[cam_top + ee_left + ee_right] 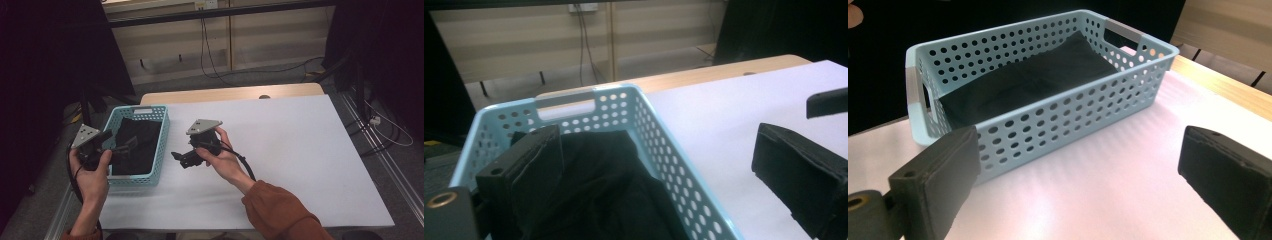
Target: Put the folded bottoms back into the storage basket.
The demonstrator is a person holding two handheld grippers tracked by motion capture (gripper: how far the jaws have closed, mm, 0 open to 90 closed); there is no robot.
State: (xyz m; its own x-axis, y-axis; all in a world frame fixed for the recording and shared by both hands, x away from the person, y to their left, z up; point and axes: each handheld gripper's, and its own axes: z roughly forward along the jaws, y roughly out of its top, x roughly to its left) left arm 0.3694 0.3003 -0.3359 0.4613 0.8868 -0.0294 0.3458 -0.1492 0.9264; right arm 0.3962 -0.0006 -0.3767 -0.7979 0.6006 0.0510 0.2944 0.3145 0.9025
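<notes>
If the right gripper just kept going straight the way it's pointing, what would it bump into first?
Most likely the long perforated side wall of the light blue basket, which lies between the open right gripper's jaws ahead; white table comes before it. Depth is uncertain.

I see the desk (pixel 300 150) covered by a white sheet, with a strip of bare light wood showing along its far edge. The only thing I find lying directly on it is a light blue perforated basket (pixel 162 145), set at the left edge, nearer the far left corner than the near one. Its long sides run from near to far, and a dark black cloth (pixel 135 147) fills its bottom.
</notes>
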